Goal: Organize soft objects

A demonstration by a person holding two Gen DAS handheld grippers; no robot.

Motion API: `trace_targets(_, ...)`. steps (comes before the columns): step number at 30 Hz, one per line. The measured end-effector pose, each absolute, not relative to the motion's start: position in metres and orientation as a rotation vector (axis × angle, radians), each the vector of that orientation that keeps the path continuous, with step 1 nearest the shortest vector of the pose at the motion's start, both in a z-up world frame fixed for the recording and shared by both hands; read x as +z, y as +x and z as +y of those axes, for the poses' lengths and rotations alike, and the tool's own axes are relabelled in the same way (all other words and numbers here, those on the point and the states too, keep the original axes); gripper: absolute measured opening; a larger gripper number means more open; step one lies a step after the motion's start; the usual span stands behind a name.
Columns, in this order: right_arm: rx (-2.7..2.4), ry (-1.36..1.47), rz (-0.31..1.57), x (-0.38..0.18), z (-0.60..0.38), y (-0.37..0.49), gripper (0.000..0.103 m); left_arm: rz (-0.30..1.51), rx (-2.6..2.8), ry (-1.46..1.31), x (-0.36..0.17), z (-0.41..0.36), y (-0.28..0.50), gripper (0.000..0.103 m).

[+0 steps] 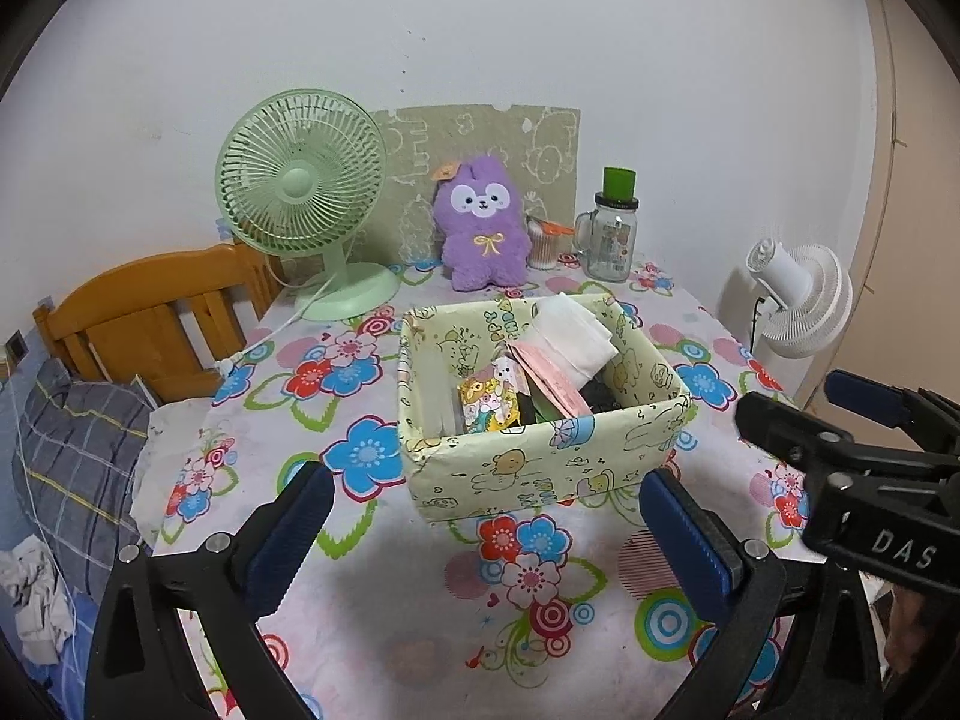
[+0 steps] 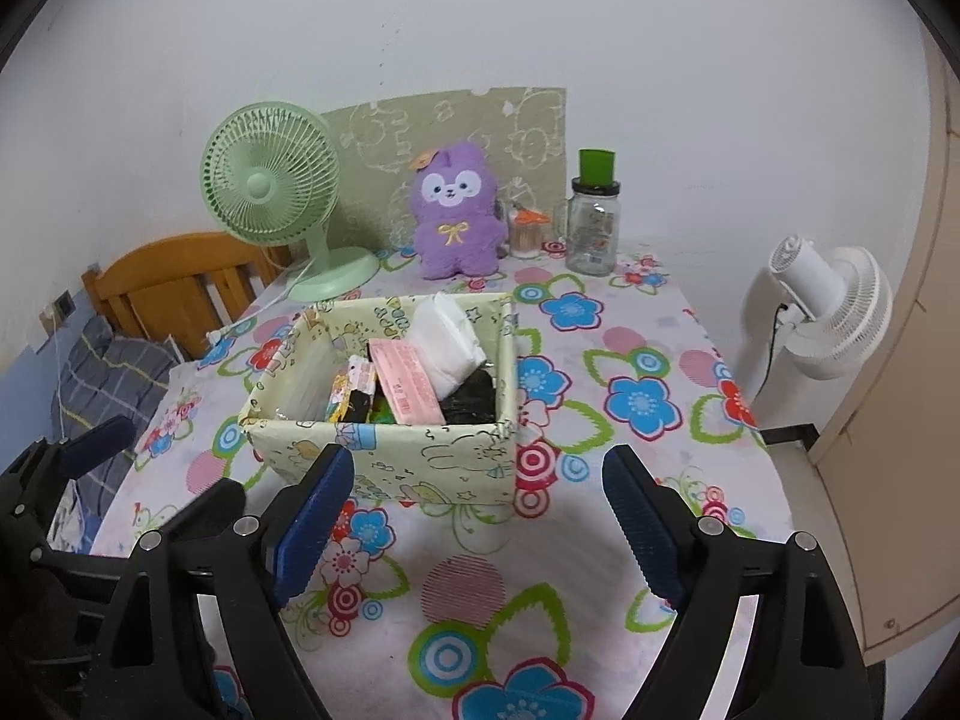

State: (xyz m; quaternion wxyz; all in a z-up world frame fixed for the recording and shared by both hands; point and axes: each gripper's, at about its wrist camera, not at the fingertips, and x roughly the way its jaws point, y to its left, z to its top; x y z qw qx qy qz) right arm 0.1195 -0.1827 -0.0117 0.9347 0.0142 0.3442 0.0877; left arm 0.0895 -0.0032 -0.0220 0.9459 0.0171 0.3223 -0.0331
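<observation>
Fingers of left gripper [image 1: 480,534] and right gripper [image 2: 480,516] spread wide, empty; pale-green cartoon-print paper box [image 1: 528,468] of soft packets directly ahead, nearer the left.

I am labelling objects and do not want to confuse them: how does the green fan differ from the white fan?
The green fan stands on the flowered table, beside the purple plush toy; the white fan stands off the table, at its right side. The green fan faces the camera, showing its grille; the white fan is turned sideways, showing its motor housing. Both are small corded fans.
</observation>
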Motion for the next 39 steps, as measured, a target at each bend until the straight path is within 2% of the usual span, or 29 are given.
trace_targets(8,0.146,0.052,0.671,0.001,-0.195,0.099,0.088,0.624,-0.069,0.006,-0.008,0.003,0.073,0.103)
trace_targets(12,0.134,0.058,0.647,0.009,-0.198,0.085,0.097,0.598,-0.061,-0.012,0.000,0.007,0.065,0.103)
trace_targets(39,0.117,0.044,0.528,0.030,-0.194,0.050,0.102,0.572,-0.018,-0.032,0.015,0.015,0.037,0.103)
